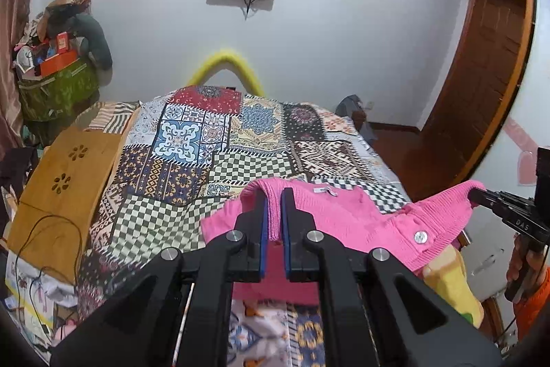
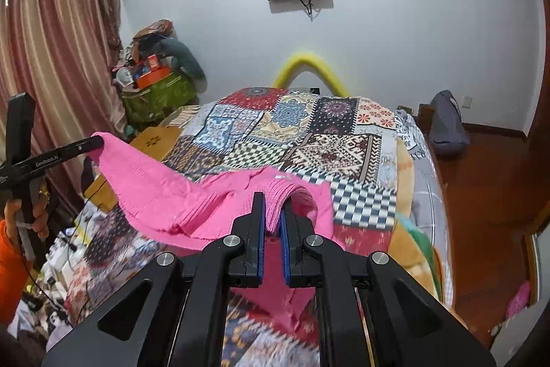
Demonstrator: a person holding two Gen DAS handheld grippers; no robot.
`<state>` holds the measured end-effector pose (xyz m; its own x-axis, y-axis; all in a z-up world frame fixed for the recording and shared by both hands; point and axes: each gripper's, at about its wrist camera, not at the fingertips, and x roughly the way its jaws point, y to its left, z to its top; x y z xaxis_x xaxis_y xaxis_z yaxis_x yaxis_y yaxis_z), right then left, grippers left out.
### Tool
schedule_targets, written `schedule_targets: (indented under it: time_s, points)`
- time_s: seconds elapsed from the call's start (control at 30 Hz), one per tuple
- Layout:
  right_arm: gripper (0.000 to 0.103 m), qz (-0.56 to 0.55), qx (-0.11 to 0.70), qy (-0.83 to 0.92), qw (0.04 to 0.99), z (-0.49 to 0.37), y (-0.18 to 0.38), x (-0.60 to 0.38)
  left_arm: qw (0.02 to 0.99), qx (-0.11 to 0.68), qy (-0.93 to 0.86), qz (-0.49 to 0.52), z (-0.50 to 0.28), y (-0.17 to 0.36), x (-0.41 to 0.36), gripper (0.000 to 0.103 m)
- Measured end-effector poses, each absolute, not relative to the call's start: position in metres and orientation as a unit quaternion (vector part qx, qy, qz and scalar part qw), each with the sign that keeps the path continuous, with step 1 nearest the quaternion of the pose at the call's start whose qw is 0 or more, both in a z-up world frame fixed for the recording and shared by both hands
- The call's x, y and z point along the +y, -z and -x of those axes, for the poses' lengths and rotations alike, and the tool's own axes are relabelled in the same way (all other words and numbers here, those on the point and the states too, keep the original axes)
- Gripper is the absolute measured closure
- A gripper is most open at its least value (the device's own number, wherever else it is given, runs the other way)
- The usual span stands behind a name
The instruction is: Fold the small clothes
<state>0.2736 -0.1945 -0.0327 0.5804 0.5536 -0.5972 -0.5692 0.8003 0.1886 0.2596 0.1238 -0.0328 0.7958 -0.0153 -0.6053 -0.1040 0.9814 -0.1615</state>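
Note:
A pink knit garment (image 1: 343,212) with a white button (image 1: 420,237) hangs stretched above the patchwork bed cover (image 1: 206,143). My left gripper (image 1: 274,193) is shut on its ribbed edge. At the right of that view my right gripper (image 1: 476,195) pinches the garment's other ribbed corner. In the right wrist view the right gripper (image 2: 272,205) is shut on the ribbed band of the pink garment (image 2: 154,188). There the left gripper (image 2: 98,141) holds the far corner at the left, over the bed cover (image 2: 309,133). The garment sags between the two grips.
A wooden lap desk (image 1: 62,188) lies at the bed's left side. A green bag piled with clutter (image 1: 55,88) stands by the curtain (image 2: 51,40). A grey backpack (image 2: 447,122) sits on the wooden floor at the right. A hand in an orange sleeve (image 2: 13,263) holds the left gripper's handle.

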Motion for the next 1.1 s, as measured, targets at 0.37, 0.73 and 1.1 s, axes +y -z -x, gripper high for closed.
schedule_targets:
  time_s: [0.37, 0.73, 1.1]
  points:
    - [0.096, 0.024, 0.396, -0.271, 0.877, -0.382, 0.096, -0.169, 0.904, 0.407, -0.073, 0.107, -0.401, 0.126, 0.168, 0.097]
    - [0.095, 0.026, 0.448, -0.252, 0.858, -0.446, 0.155, -0.155, 0.875, 0.468, -0.067, 0.103, -0.484, 0.210, 0.178, 0.097]
    - [0.049, 0.047, 0.428, -0.256, 0.865, -0.427, 0.136, -0.158, 0.888, 0.452, -0.069, 0.051, -0.457, 0.193, 0.165, 0.048]
